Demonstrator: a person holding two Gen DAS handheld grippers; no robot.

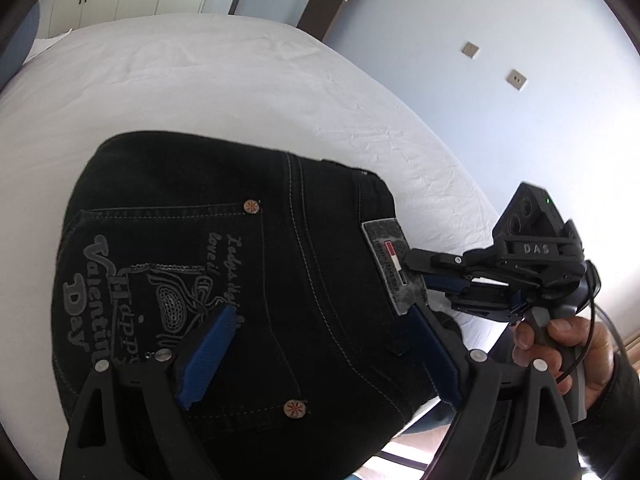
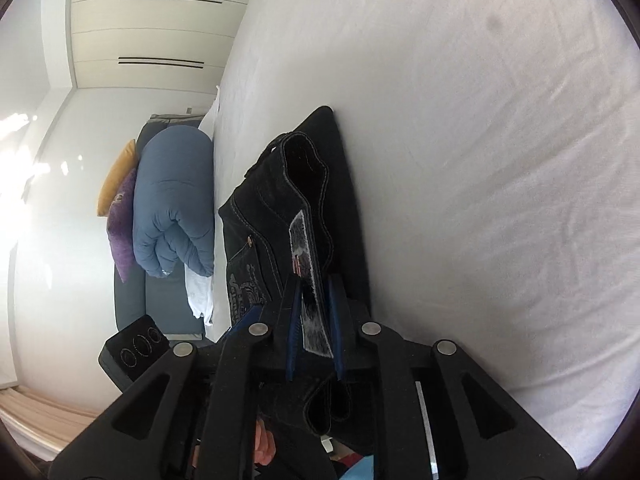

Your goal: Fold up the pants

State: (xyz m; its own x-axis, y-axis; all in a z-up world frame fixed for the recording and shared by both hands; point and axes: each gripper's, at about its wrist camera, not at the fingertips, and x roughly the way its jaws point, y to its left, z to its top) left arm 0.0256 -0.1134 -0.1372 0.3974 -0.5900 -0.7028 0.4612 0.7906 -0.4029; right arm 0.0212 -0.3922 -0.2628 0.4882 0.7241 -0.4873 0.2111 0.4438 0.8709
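I see the black denim pants (image 1: 224, 280) lying on the white-sheeted bed (image 1: 200, 80), near its edge, back side up, so the rear pocket with its grey "Happy Valentine Day" embroidery (image 1: 120, 304) faces my left camera. My left gripper (image 1: 316, 360) is spread wide above the seat of the pants, its blue ribbed pads (image 1: 208, 356) apart and holding nothing.

My right gripper (image 1: 416, 276) comes in from the side at the waistband. In the right wrist view its two blue pads (image 2: 294, 312) sit on either side of the grey leather brand patch (image 2: 310, 296) and the waistband fold; they are drawn close together on the patch, so I read the right gripper (image 2: 314, 308) as clenched on the pants at the waistband. A hand (image 1: 560, 344) holds its handle at the bed's edge.

Beyond the bed, the right wrist view shows a rolled blue duvet (image 2: 172, 200) with a purple cushion (image 2: 122, 224) and a yellow cushion (image 2: 116, 176) against it, on a dark grey sofa (image 2: 132, 292). White wardrobe doors (image 2: 152, 28) stand behind.
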